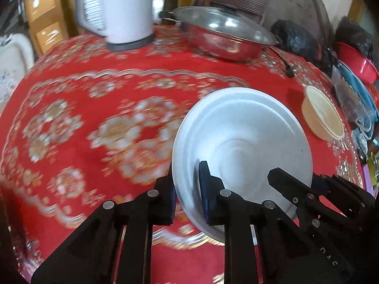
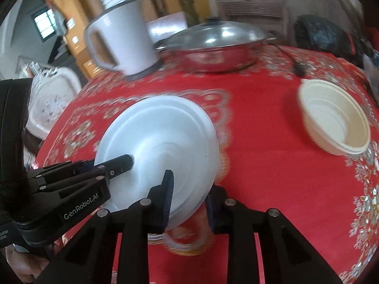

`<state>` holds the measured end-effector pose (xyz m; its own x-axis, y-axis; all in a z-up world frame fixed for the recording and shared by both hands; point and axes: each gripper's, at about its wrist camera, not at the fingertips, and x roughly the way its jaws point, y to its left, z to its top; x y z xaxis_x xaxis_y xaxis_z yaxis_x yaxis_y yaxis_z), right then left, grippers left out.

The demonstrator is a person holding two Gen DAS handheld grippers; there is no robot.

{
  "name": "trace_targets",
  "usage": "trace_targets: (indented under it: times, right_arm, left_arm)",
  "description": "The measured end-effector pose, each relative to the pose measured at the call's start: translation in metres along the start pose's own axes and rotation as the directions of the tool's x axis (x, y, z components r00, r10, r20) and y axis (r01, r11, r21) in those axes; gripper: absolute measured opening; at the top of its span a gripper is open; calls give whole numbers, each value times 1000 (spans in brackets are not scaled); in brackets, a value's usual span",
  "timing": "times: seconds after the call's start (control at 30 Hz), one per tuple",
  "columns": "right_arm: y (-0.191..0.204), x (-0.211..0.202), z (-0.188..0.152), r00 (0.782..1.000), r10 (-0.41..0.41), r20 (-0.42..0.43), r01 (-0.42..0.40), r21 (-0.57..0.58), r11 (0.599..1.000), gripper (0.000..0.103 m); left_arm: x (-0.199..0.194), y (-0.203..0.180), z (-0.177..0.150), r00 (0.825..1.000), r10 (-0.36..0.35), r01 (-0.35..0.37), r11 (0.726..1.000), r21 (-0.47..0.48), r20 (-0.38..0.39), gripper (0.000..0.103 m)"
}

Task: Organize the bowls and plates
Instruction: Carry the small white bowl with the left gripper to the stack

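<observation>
The white plate (image 1: 241, 142) is pinched at opposite rims by the left gripper (image 1: 187, 196) and right gripper (image 2: 189, 198), above the red tablecloth (image 1: 94, 94).

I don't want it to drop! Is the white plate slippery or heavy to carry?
Probably slippery: the white plate looks smooth and glossy. It seems light and stiff, keeping its shape though the left gripper and right gripper pinch only its rim. Tilted, it could slip.

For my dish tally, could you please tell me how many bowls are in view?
2: a white bowl gripped at its rim by both grippers, and a cream bowl on the red tablecloth to its right. Others may be hidden.
</observation>
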<state>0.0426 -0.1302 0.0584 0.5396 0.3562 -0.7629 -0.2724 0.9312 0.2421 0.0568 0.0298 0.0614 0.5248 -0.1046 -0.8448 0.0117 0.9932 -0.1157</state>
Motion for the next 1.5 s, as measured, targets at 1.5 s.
trace_targets:
  times: [1.5]
  right_arm:
    - [288,32,-16,981,182,-71,-194,-442,876,28]
  left_arm:
    - [-146,247,-96,964,220,-153,919,-362,149,17]
